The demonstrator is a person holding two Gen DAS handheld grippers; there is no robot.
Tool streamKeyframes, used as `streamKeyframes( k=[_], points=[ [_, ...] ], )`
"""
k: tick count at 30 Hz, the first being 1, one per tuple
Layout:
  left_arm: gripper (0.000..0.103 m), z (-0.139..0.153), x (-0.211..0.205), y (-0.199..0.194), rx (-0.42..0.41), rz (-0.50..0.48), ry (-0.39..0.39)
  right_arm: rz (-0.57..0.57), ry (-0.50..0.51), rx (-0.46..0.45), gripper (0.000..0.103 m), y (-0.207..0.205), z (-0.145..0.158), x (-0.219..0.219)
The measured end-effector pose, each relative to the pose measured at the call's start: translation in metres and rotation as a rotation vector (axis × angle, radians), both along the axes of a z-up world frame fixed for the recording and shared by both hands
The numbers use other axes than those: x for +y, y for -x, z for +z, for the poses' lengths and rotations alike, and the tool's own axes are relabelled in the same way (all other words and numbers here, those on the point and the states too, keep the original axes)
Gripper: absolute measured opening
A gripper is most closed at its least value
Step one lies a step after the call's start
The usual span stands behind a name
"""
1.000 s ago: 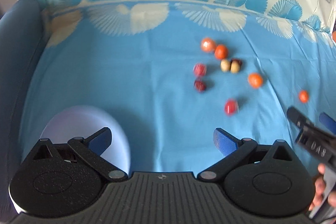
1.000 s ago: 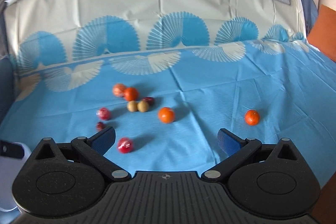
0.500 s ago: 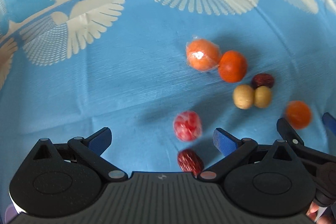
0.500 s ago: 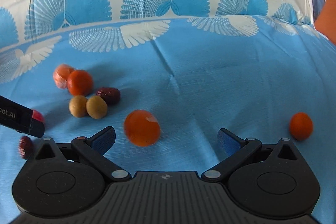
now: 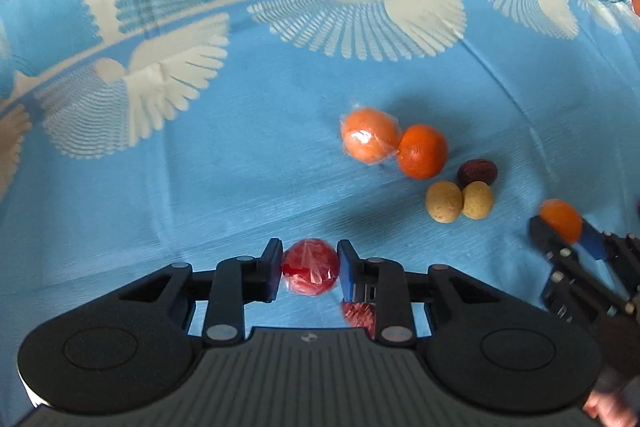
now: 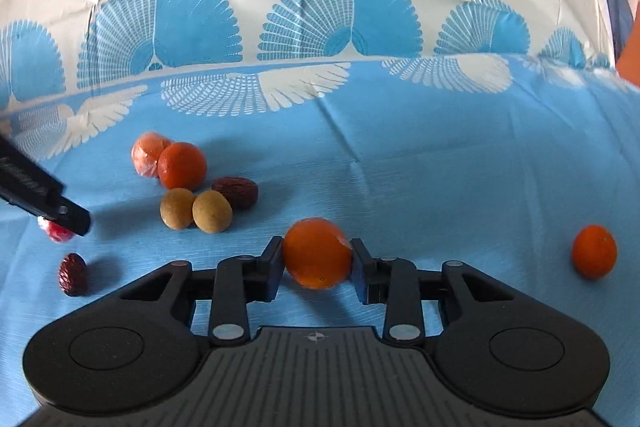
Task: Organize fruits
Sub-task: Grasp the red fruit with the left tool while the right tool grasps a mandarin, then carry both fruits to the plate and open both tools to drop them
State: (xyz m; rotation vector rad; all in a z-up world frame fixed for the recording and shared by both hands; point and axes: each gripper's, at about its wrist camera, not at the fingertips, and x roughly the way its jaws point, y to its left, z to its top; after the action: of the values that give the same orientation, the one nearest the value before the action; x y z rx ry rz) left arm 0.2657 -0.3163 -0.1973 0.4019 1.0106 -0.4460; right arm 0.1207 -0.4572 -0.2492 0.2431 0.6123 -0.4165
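surface: blue fan-print cloth (image 6: 440,167) | on it — oranges (image 6: 182,166), tan fruits (image 6: 212,211), dates (image 6: 236,191)

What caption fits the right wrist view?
Right tongs closing on a wrapped orange fruit on the blue tablecloth, other fruits scattered around.
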Motion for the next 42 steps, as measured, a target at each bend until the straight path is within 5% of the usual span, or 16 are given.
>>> streamKeyframes(
  k=[7,16,24,29,42],
  points=[
    [0.032,0.08,0.06,0.056,-0.09,0.048,0.047,-0.041,-0.014,-0.06,0.036,0.059,0.061,0.007],
    [0.032,0.155,0.185,0.181,-0.095,0.209,0.0,0.202,-0.084,-0.174,0.036,0.173,0.162,0.086],
    [0.032,0.175,0.278,0.282,-0.066,0.317,0.038,0.463,-0.191,-0.15,0.037,0.24,0.197,0.186],
    [0.032,0.18,0.313,0.322,-0.073,0.357,0.082,0.578,-0.171,-0.093,0.036,0.264,0.197,0.238],
    [0.032,0.186,0.347,0.345,-0.085,0.384,0.149,0.65,-0.047,-0.069,0.036,0.281,0.214,0.278]
  ],
)
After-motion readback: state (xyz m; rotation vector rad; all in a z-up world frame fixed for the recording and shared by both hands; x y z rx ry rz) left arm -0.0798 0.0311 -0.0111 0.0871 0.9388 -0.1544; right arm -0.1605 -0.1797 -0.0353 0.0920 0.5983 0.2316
